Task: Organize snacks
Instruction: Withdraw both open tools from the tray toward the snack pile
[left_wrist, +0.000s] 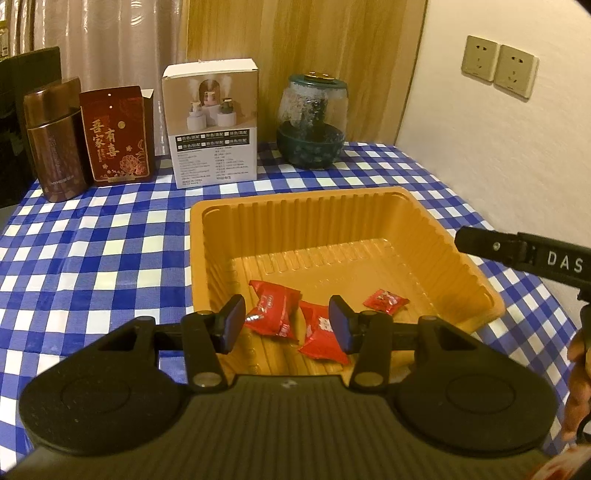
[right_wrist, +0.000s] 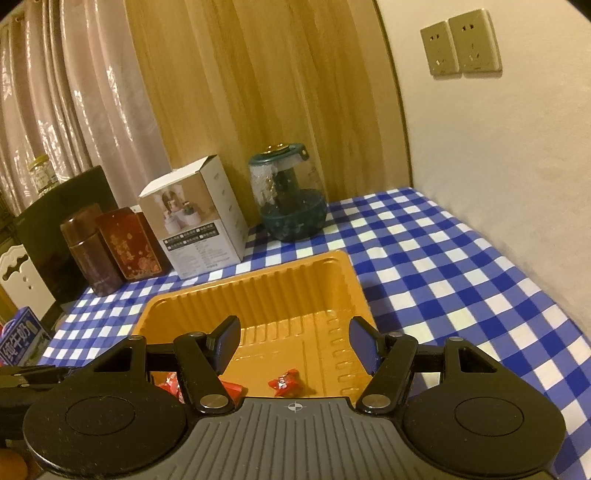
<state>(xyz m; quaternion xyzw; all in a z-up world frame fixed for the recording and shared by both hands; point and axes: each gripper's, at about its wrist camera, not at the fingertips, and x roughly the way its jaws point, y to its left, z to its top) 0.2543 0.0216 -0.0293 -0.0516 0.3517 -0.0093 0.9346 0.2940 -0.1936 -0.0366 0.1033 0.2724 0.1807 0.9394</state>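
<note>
We see three red snack packets (left_wrist: 317, 325) in the orange tray (left_wrist: 369, 206), below our left tongs (left_wrist: 287, 324), our right tongs (right_wrist: 295, 349), both open, holding nothing.

Warm dim indoor light, soft grainy focus, fisheye-bent edges, dark corners

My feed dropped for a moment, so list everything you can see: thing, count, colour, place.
Tray: 1, orange, mid-table.
Snack packets: 3, red, inside tray, near edge.
Tablecloth: 1, blue-white check.
Bottle: 1, brown, back left.
Red box: 1, beside bottle.
White box: 1, back centre.
Jar: 1, dark green and clear, back right.
Sockets: 2, beige, wall.
Milk carton: 1, blue, off table's left.
Left claw: open over packets.
Right claw: open over tray.
</note>
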